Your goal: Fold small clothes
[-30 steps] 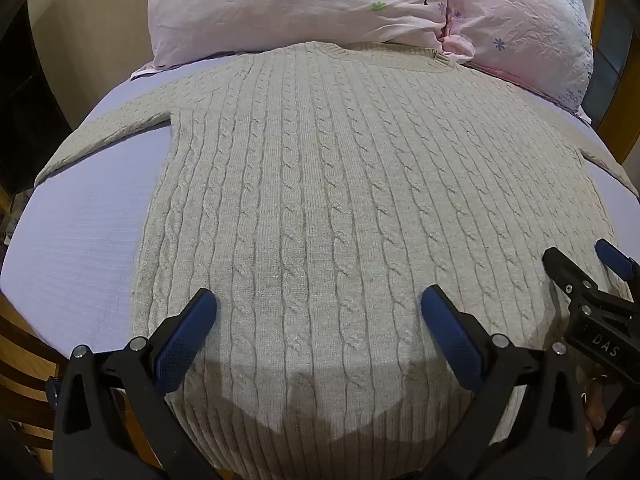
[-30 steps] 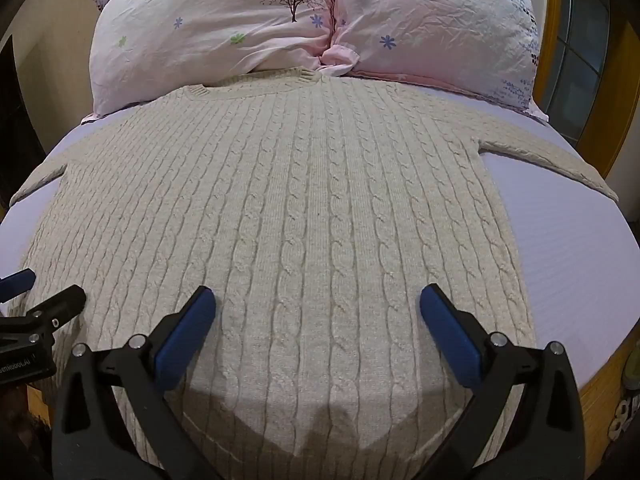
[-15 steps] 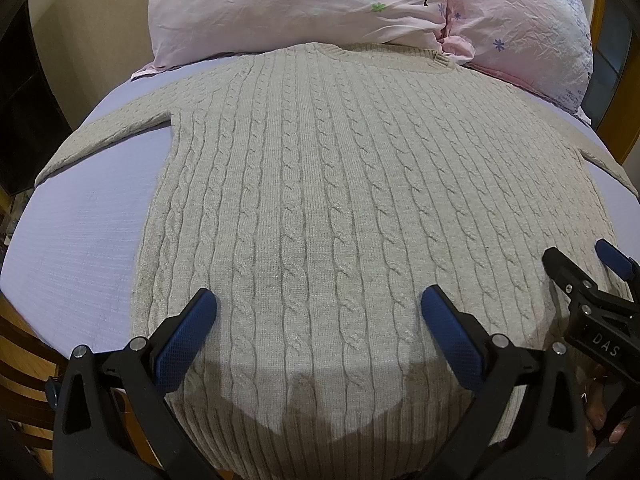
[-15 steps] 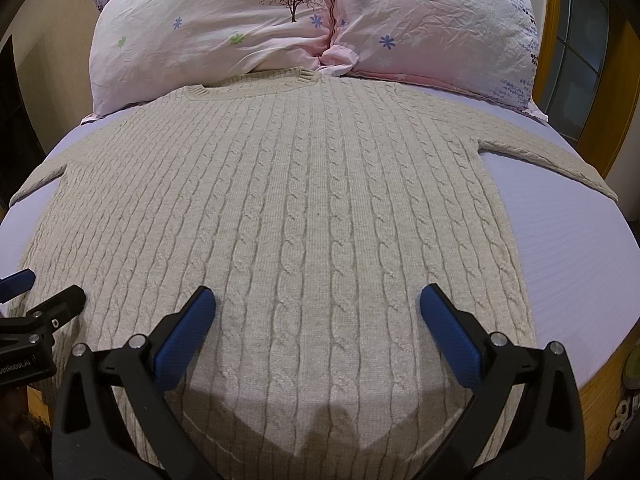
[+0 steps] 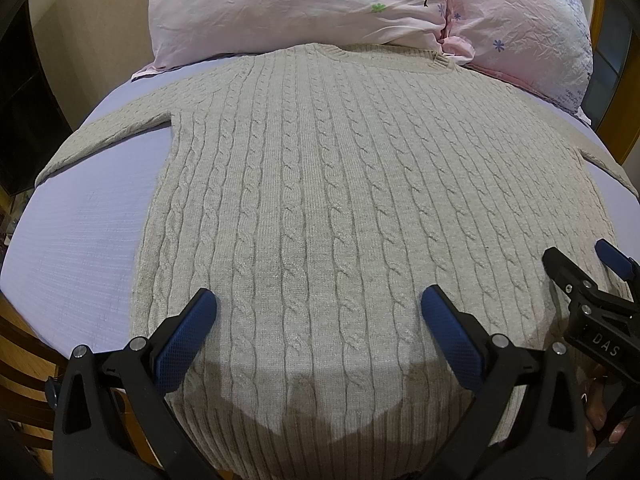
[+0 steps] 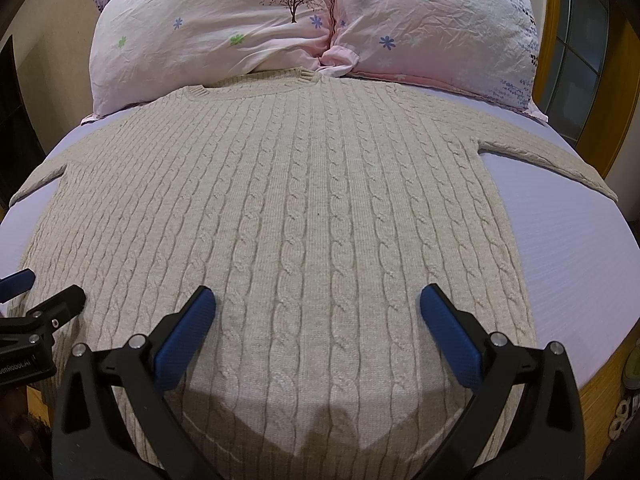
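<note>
A beige cable-knit sweater (image 5: 320,200) lies flat and spread out on the bed, collar toward the pillows, sleeves out to both sides; it also fills the right wrist view (image 6: 312,216). My left gripper (image 5: 318,308) is open and empty, held just above the sweater's lower left part near the hem. My right gripper (image 6: 318,308) is open and empty above the lower right part. The right gripper shows at the right edge of the left wrist view (image 5: 580,280), and the left gripper at the left edge of the right wrist view (image 6: 40,304).
The bed has a lavender sheet (image 5: 80,248) (image 6: 568,248). Two pink flowered pillows (image 6: 224,28) (image 6: 432,28) lie at the head, touching the collar. A wooden bed frame (image 6: 600,384) runs along the right side, with a wooden door frame (image 6: 624,80) beyond.
</note>
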